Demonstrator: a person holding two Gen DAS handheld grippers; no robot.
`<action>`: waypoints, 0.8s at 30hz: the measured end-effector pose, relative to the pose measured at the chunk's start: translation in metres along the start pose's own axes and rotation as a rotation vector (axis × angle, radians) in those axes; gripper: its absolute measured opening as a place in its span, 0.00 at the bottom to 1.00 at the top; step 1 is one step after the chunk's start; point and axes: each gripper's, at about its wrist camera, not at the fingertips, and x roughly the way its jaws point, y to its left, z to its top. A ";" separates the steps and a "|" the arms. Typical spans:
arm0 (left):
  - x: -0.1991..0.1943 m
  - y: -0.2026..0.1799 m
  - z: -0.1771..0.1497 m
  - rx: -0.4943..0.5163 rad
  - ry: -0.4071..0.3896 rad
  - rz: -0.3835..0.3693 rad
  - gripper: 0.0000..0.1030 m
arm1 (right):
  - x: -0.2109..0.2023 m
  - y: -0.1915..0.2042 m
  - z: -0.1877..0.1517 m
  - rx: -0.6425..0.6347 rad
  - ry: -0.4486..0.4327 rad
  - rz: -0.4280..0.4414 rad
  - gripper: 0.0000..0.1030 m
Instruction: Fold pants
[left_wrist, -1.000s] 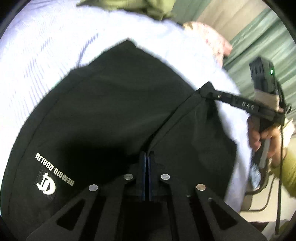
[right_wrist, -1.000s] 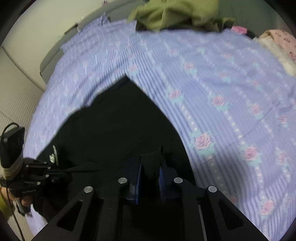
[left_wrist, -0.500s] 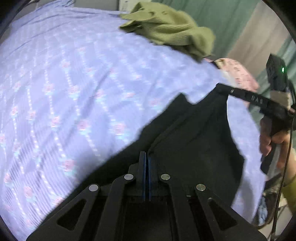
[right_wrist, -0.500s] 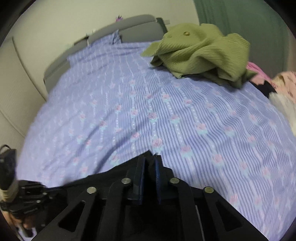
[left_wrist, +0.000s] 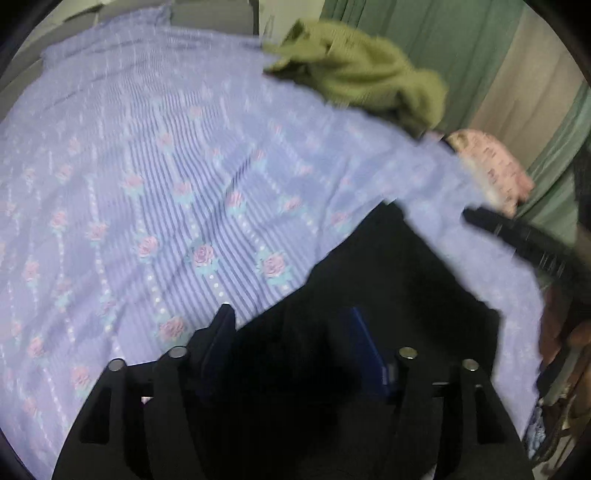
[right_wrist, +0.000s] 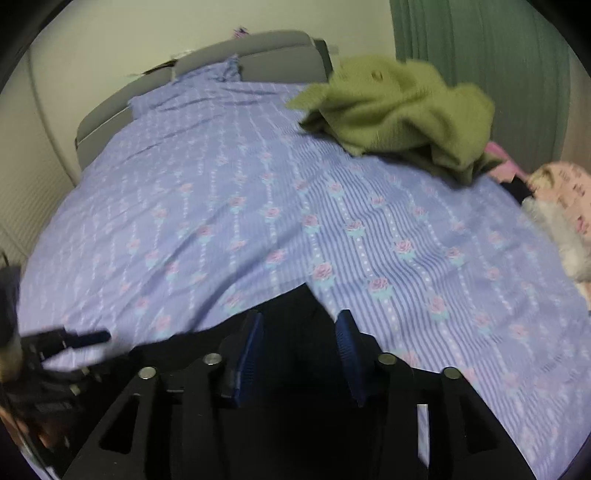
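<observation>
Both tools' jaws just opened wide, left tool (left_wrist: 291, 332), right tool (right_wrist: 299, 332), limp black pants (left_wrist: 388, 277) released

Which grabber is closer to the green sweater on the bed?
Right, probably. The green sweater lies at the bed's far right side. The right gripper sits on that side over the black pants; the left gripper is further left.

Left gripper (left_wrist: 291, 339): matte black slotted finger arms, round silver screw heads, dark blue ribbed pads (left_wrist: 369, 347). Right gripper (right_wrist: 300, 343): same black frame, silver screws, brighter blue ribbed pads (right_wrist: 251, 347).
</observation>
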 end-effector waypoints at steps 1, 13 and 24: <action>-0.019 0.002 -0.007 0.003 -0.030 -0.026 0.68 | -0.013 0.008 -0.005 -0.006 -0.018 0.010 0.52; -0.133 0.136 -0.121 -0.026 0.079 0.052 0.67 | -0.040 0.162 -0.080 -0.173 0.082 0.171 0.63; -0.093 0.175 -0.145 -0.172 0.163 -0.078 0.45 | -0.025 0.207 -0.116 -0.130 0.212 0.224 0.63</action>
